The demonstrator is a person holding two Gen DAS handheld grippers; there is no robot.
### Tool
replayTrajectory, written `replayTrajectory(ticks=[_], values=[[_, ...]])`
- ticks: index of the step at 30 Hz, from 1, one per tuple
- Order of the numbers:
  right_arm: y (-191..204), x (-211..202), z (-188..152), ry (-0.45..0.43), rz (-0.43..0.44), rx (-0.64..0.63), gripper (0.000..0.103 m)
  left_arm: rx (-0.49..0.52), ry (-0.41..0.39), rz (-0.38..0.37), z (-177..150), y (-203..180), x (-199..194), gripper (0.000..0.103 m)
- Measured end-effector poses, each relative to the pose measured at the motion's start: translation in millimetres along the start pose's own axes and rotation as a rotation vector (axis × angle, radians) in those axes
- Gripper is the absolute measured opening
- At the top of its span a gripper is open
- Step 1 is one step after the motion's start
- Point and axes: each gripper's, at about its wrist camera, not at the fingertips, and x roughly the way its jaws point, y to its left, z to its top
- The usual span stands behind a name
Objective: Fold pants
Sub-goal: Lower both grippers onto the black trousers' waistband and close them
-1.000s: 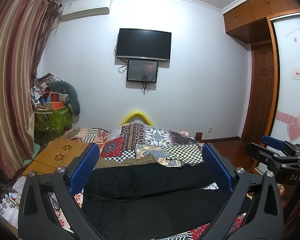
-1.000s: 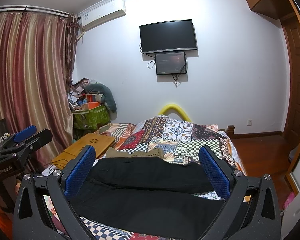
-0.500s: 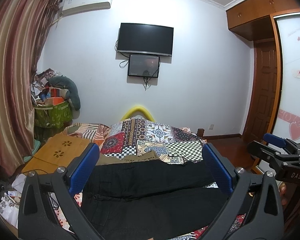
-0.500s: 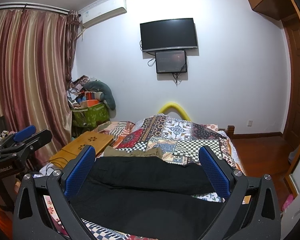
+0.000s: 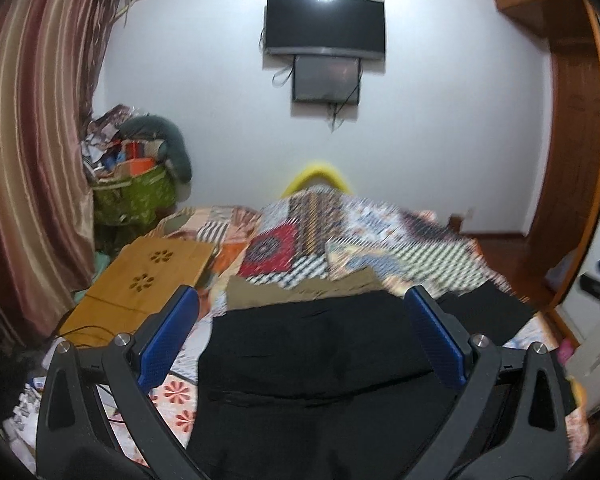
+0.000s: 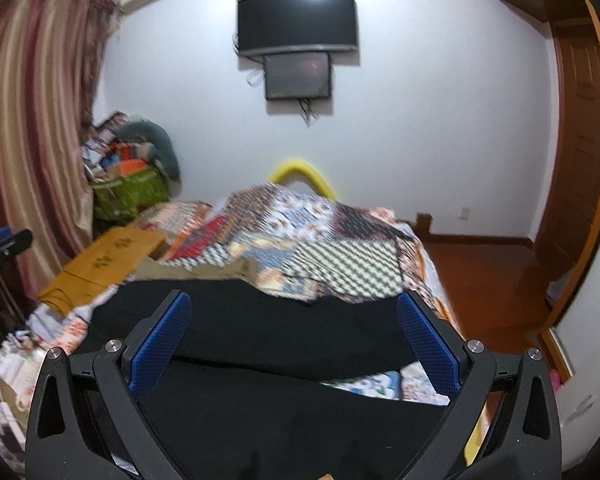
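Across the patchwork bedspread the black pants lie spread flat, legs running sideways. Both tools hover over the near edge, pointing toward the far wall: the left gripper and right gripper each gape wide, holding nothing.

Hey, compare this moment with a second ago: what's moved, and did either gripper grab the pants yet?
Both grippers have tipped down and moved in toward the black pants; the bed fills more of each view and the images are motion-blurred. The left gripper and right gripper stay wide open, and neither has taken hold. The pants remain spread across the patchwork quilt, and the wooden lap tray has not moved.
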Motion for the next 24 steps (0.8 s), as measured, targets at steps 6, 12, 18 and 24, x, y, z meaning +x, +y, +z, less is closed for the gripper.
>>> replayTrajectory(ticks=[6, 12, 18, 24], values=[[-44.0, 31.1, -6.2, 0.084, -0.084, 0.028, 0.102, -0.029, 0.089, 0.028, -10.8, 34.0, 66.2, 0.103], [-83.5, 59.9, -7.8, 0.143, -0.169, 0.029, 0.102, -0.048, 0.177, 0.083, -14.7, 67.5, 123.8, 0.103], [-121.1, 109.9, -4.0, 0.21, -0.21, 0.055, 0.102, -0.037, 0.283, 0.138, -24.7, 94.0, 183.2, 0.103], [-139.1, 161.2, -3.3, 0.282, -0.214, 0.024, 0.101, -0.034, 0.387, 0.143, -46.7, 109.8, 228.3, 0.103]])
